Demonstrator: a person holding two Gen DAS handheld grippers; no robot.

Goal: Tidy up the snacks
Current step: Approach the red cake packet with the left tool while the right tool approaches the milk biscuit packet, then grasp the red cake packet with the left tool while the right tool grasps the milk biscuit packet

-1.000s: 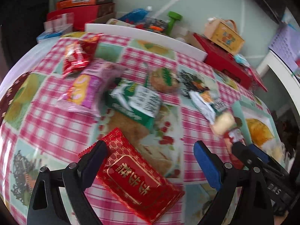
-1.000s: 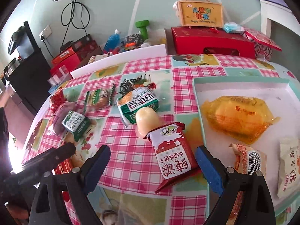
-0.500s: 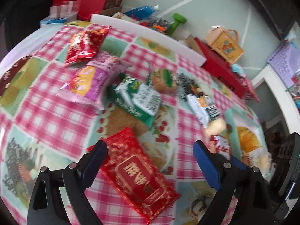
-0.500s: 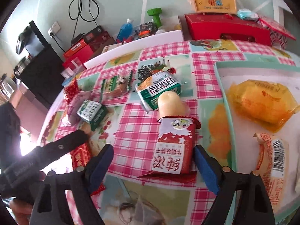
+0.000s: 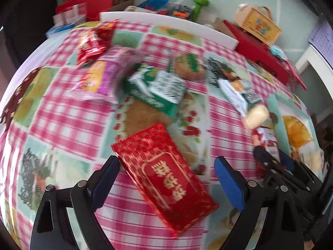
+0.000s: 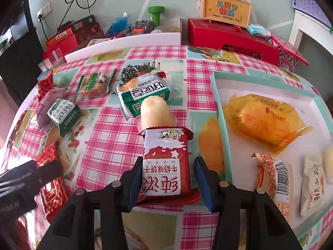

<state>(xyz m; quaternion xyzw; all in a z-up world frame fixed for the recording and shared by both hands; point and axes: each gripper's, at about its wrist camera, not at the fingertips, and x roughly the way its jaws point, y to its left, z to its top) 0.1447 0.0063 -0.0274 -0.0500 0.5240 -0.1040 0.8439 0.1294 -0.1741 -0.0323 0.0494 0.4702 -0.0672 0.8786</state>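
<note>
My left gripper (image 5: 166, 179) is open, its jaws either side of a red and gold packet (image 5: 164, 175) lying flat on the checked tablecloth. My right gripper (image 6: 166, 183) is partly closed around a red and white milk biscuit packet (image 6: 166, 162); the left pad touches it, the right pad stands a little apart. A pale jelly cup (image 6: 155, 112) lies just beyond it. A teal-rimmed white tray (image 6: 218, 95) at right holds an orange-wrapped cake (image 6: 264, 120) and other snacks. The right gripper also shows in the left wrist view (image 5: 276, 166).
Loose snacks lie across the table: two green packets (image 6: 143, 93) (image 6: 64, 114), a pink bag (image 5: 102, 79), a red bag (image 5: 93, 39), a round cookie pack (image 5: 189, 66). Red boxes (image 6: 231, 35), a yellow gift box (image 6: 224, 8), a bottle and a green dumbbell stand behind the table.
My right gripper has moved forward over the milk biscuit packet and narrowed its jaws around it. My left gripper has shifted slightly over the red and gold packet and stays open.
</note>
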